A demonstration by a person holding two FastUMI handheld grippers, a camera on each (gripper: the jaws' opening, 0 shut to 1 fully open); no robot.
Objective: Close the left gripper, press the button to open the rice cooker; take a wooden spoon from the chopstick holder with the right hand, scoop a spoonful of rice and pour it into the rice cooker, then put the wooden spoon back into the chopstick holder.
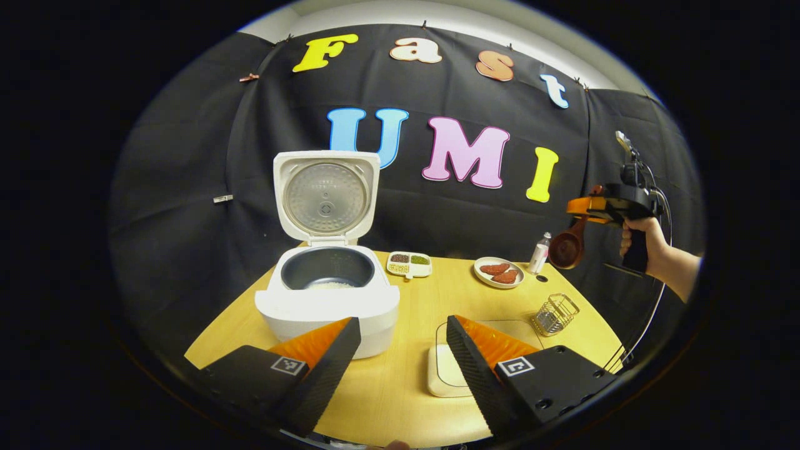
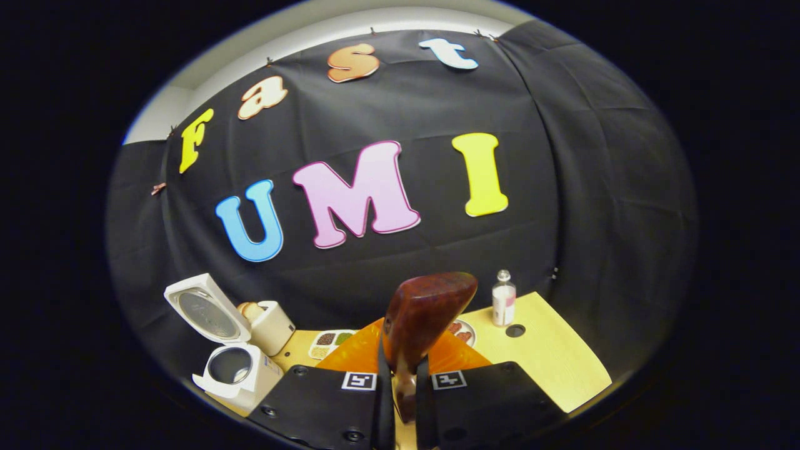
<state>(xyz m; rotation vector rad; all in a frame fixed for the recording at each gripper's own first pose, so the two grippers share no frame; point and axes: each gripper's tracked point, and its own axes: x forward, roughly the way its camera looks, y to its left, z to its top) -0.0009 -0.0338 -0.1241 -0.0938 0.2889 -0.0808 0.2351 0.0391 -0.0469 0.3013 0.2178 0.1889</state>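
The white rice cooker (image 1: 327, 294) stands open on the wooden table, its lid upright and a little rice in the dark inner pot (image 1: 327, 270). My left gripper (image 1: 403, 365) hovers open in front of the cooker, holding nothing. A wire chopstick holder (image 1: 555, 314) sits at the table's right. Far right in the left gripper view, a hand holds the right gripper (image 1: 590, 209) above the table with the wooden spoon (image 1: 567, 248) hanging bowl-down. In the right gripper view, my right gripper (image 2: 404, 375) is shut on the wooden spoon (image 2: 425, 312) by its handle. The rice cooker (image 2: 234, 362) lies low at the left.
A divided dish of grains (image 1: 409, 263), a plate of reddish food (image 1: 499, 272) and a small bottle (image 1: 540, 253) line the table's back. A pale tray (image 1: 447, 369) lies under my left gripper. A cable hole (image 2: 515, 330) is near the bottle (image 2: 503, 298).
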